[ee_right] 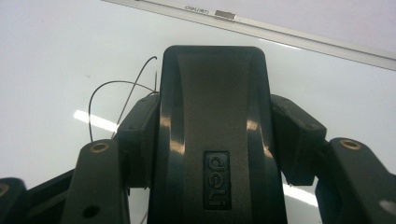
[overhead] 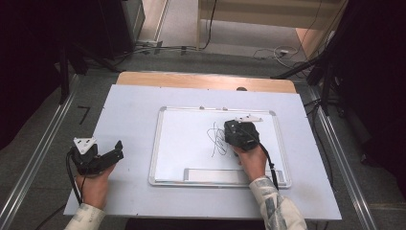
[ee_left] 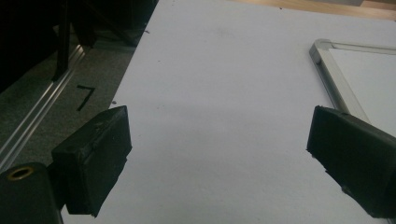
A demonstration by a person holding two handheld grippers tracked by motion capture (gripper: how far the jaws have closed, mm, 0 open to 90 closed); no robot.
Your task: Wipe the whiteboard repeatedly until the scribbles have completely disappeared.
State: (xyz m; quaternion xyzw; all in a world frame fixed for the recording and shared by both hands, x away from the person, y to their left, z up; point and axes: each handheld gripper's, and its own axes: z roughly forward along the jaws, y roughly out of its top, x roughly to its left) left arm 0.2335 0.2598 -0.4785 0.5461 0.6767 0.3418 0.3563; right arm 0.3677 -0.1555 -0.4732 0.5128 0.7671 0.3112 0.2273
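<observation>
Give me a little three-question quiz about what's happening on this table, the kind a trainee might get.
1. What does the right gripper hold?
2. True or false: the left gripper grips a marker.
3. Where do the black scribbles lie: A) on the whiteboard, B) on the table's pale surface, C) on the floor?

Key:
1. A black whiteboard eraser, pressed between its jaws, over the whiteboard.
2. False: its jaws stand wide apart with nothing between them, above the table left of the whiteboard.
3. A.
</observation>
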